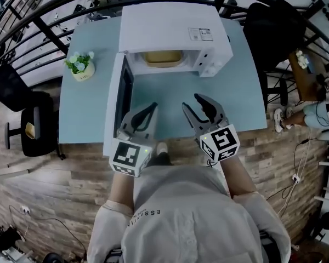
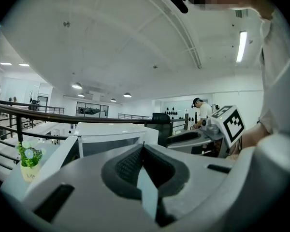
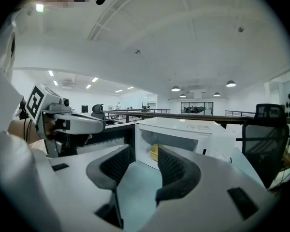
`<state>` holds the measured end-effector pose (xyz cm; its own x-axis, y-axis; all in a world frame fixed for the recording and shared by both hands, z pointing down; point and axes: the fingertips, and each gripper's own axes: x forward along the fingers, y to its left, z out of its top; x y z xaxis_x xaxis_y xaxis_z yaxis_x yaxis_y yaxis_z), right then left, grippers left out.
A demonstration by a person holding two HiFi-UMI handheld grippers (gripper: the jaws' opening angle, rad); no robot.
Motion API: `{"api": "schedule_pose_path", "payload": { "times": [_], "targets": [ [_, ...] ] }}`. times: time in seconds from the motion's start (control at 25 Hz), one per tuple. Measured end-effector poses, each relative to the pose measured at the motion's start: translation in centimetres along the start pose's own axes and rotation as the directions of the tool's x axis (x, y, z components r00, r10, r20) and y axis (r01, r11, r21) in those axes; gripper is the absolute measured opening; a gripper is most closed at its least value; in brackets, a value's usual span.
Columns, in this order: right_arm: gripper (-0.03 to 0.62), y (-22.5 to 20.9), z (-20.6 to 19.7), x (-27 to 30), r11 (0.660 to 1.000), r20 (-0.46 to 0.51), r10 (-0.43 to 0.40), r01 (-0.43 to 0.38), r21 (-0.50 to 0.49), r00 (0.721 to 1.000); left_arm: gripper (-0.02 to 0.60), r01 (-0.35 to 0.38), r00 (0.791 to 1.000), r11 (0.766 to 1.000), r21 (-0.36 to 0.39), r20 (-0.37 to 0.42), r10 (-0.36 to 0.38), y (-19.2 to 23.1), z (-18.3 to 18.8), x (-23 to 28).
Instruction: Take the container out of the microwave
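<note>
Microwave (image 1: pixel 170 32) door (image 1: pixel 114 100) is open, with the yellow container (image 1: pixel 162 57) inside. My right gripper (image 1: pixel 194 104) is spread and empty, my left gripper (image 1: pixel 152 108) pressed together. Next, I reckon, reach in far.

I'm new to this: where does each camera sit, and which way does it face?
Head view: on the person's head, looking steeply down at the table, open microwave, left gripper and right gripper; forearms and torso show.
Left gripper view: on the left gripper, looking along its shut jaws towards the microwave; a sleeve shows at right.
Right gripper view: on the right gripper, looking between open jaws at the yellow container.
Shared: all three show the microwave.
</note>
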<state>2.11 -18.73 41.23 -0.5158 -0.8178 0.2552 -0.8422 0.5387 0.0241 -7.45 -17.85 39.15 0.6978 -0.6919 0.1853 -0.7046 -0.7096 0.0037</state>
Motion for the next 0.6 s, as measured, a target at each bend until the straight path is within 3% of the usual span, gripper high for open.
{"api": "schedule_pose_path", "payload": {
  "times": [0.32, 0.48, 0.6],
  "targets": [
    [0.175, -2.3, -0.3, 4.3, 0.998, -0.094, -0.008, 0.002, -0.064, 0.996, -0.006, 0.022, 0.998, 1.000, -0.005, -0.051, -0.022, 2.1, -1.5, 3.1],
    [0.175, -3.2, -0.8, 7.1, 0.986, -0.174, 0.041, -0.068, -0.153, 0.984, -0.006, -0.012, 0.999, 1.000, -0.020, -0.049, 0.011, 3.5, -1.5, 3.8],
    [0.175, -3.8, -1.9, 9.7, 0.960, -0.266, 0.087, -0.152, -0.235, 0.960, -0.006, -0.041, 0.998, 0.999, -0.023, -0.047, 0.040, 4.1, -1.5, 4.1]
  ]
}}
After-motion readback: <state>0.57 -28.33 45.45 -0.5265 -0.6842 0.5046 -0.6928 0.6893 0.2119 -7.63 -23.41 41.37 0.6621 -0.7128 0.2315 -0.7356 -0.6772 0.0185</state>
